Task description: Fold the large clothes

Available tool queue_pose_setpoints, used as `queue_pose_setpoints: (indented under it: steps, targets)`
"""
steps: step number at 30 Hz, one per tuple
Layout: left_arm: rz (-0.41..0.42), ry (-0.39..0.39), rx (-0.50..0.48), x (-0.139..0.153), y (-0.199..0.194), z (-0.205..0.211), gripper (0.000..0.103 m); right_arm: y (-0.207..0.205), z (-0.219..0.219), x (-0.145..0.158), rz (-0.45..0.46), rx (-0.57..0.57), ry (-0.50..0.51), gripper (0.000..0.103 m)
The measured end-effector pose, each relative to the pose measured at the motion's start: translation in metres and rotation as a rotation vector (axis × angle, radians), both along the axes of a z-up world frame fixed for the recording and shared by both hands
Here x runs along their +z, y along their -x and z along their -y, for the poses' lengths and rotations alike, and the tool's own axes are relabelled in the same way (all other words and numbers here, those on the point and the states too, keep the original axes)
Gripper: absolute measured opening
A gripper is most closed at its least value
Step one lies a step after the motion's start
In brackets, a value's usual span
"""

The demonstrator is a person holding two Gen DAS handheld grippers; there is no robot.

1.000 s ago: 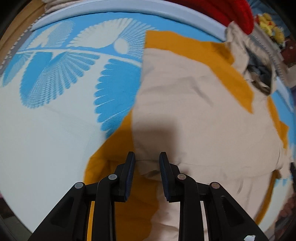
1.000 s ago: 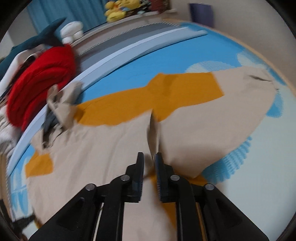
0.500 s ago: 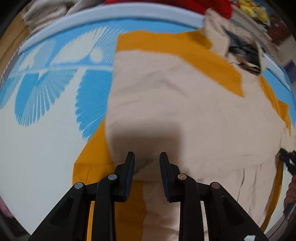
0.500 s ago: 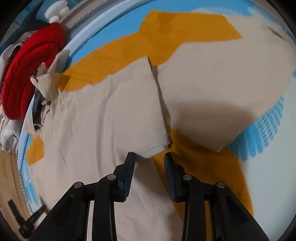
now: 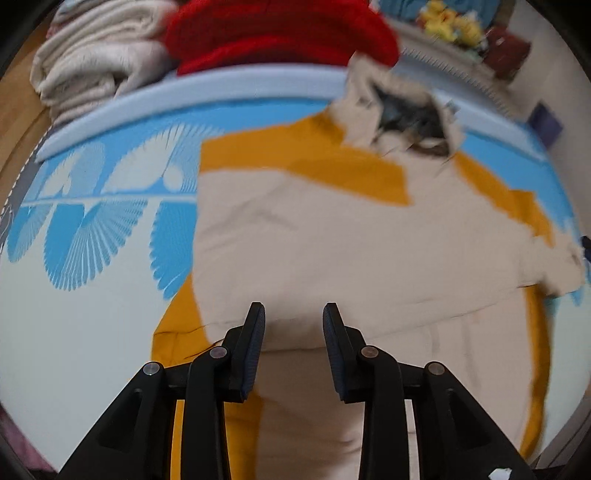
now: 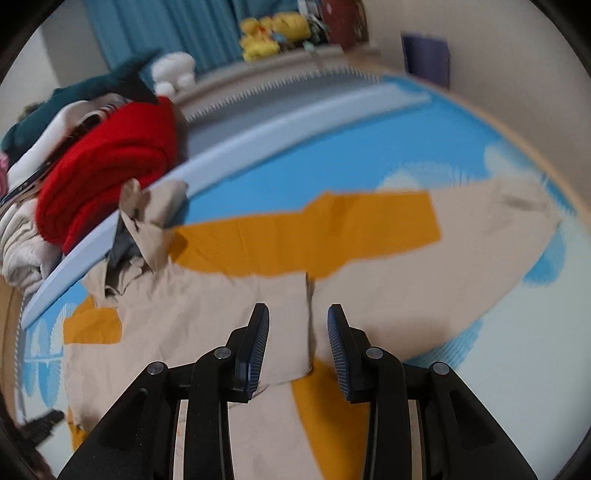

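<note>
"On the blue-and-white bed cover lies the beige-and-mustard jacket, spread flat, hood toward the pillows."

"Grippers?"

"Left gripper and right gripper both gape wide, holding nothing."

"How will it handle?"

"Probably light, limp, creasing easily. Pinch a folded edge or sleeve end, never mid-panel."

One beige-and-orange jacket, one red blanket, one folded cream blanket, one pile of yellow plush toys, two tongs.
</note>
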State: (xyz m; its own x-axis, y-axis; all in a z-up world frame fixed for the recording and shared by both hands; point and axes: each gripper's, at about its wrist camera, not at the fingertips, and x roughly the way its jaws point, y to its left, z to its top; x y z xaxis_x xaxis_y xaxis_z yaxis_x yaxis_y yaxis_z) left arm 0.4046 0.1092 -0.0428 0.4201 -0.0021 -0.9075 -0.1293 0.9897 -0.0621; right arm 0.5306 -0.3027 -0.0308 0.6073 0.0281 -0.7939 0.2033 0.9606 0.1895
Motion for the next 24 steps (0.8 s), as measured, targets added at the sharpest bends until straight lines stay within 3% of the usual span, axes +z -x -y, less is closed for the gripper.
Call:
queue_pose_setpoints:
  steps: [6, 8, 10, 16, 19, 24]
  targets:
    - [0.078, -0.006, -0.043, 0.027, 0.022, 0.021, 0.029, 0.022, 0.024, 0.029, 0.067, 0.005, 0.056, 0.034]
    - [0.079, 0.008, -0.045, 0.027, 0.028, 0.022, 0.029, 0.03, 0.04, 0.034, 0.08, -0.003, 0.044, 0.022]
    - [0.073, 0.017, -0.043, 0.028, 0.03, 0.026, 0.029, 0.038, 0.062, 0.039, 0.092, -0.031, 0.033, 0.018]
    - [0.115, 0.01, -0.093, 0.041, 0.027, 0.051, 0.029, 0.067, 0.151, 0.056, 0.152, -0.184, 0.031, 0.02]
    - [0.121, 0.017, -0.112, 0.042, 0.022, 0.061, 0.029, 0.076, 0.198, 0.048, 0.138, -0.243, 0.012, 0.029]
    - [0.095, 0.019, -0.128, 0.03, 0.011, 0.074, 0.029, 0.078, 0.268, 0.006, 0.088, -0.348, -0.016, 0.03]
